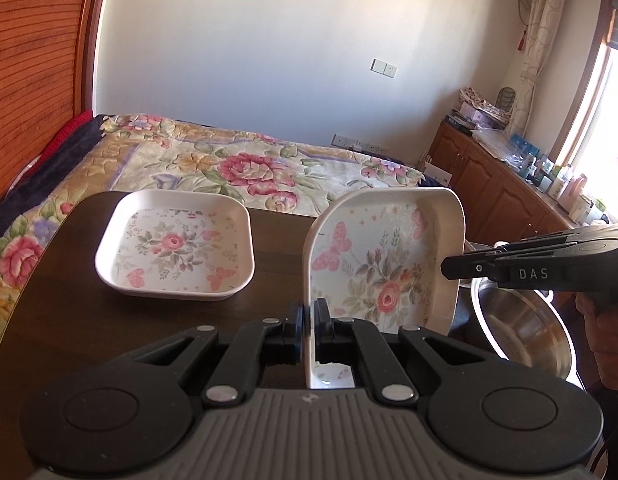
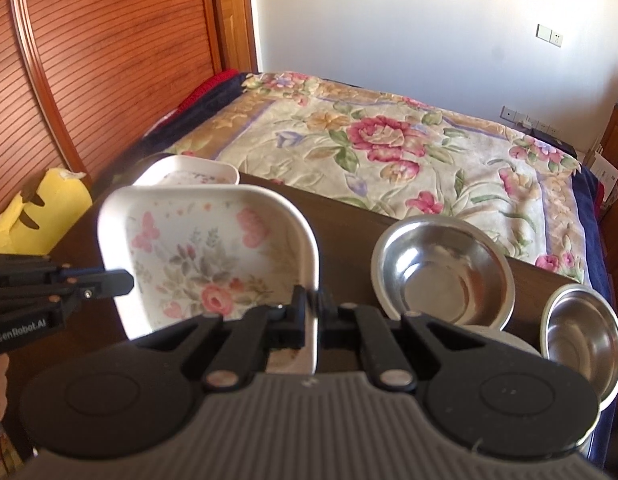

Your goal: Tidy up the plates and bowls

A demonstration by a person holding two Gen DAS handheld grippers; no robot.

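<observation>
Because both of you pinch opposite rims of the raised floral plate, left hand-held gripper and right hand-held gripper share its weight above the worktop, probably for stacking onto the matching plate, clear of the steel bowls.

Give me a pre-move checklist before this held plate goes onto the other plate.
1. Left gripper shut on held plate rim: ok.
2. Right gripper shut on the opposite rim: ok.
3. Other plate flat and empty: ok.
4. Large steel bowl and small steel bowl off to the far side: ok.
5. Held plate level: not ok, tilted.
6. Gap above table: cannot tell.
</observation>
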